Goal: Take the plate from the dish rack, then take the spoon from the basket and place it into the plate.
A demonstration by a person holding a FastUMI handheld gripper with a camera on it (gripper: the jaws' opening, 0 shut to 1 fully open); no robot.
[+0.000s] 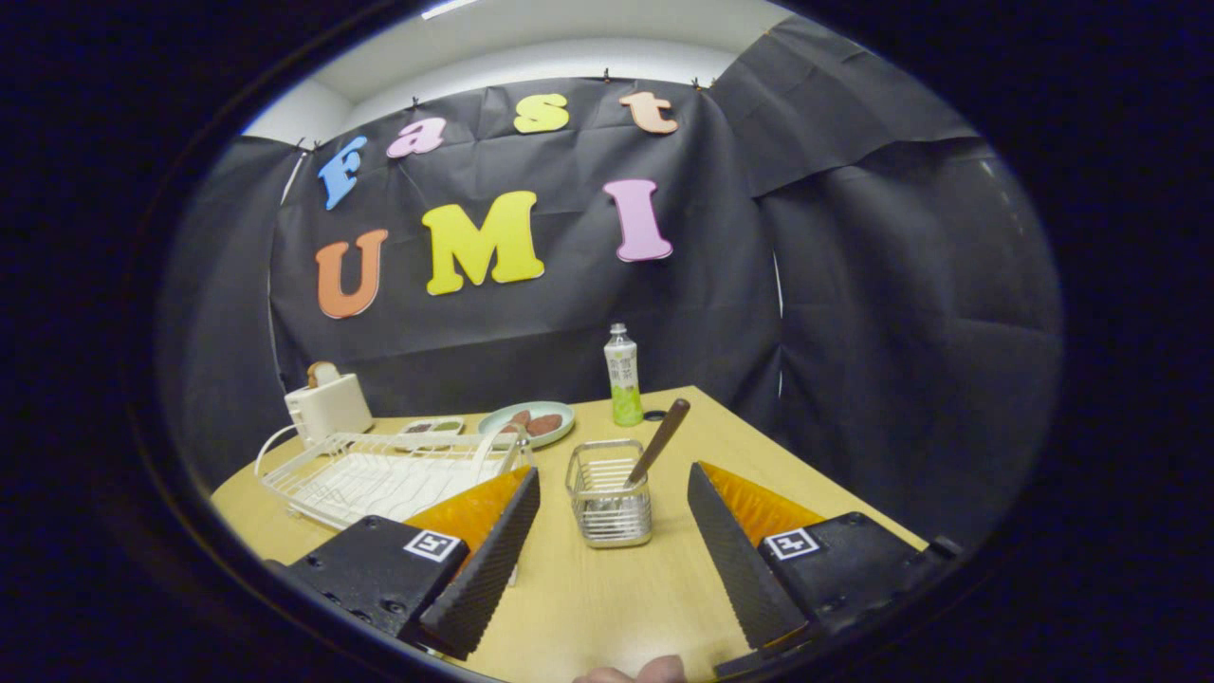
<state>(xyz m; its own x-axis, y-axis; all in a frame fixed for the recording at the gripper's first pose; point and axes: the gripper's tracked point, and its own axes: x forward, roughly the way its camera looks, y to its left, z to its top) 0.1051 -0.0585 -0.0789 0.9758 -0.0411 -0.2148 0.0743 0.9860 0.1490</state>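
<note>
So the spoon is sitting in the wire basket, handle leaning toward 1 o'clock, just ahead of the gripper, whose fingers are spread wide with nothing between them. The dish rack is lying at 10 o'clock from the basket, a plate with food is sitting at 11 behind it, and a bottle is standing at 12.

My left finger covers the dish rack's near corner, the spoon's bowl is buried in the basket, and that small tray's contents are too tiny to tell.
</note>
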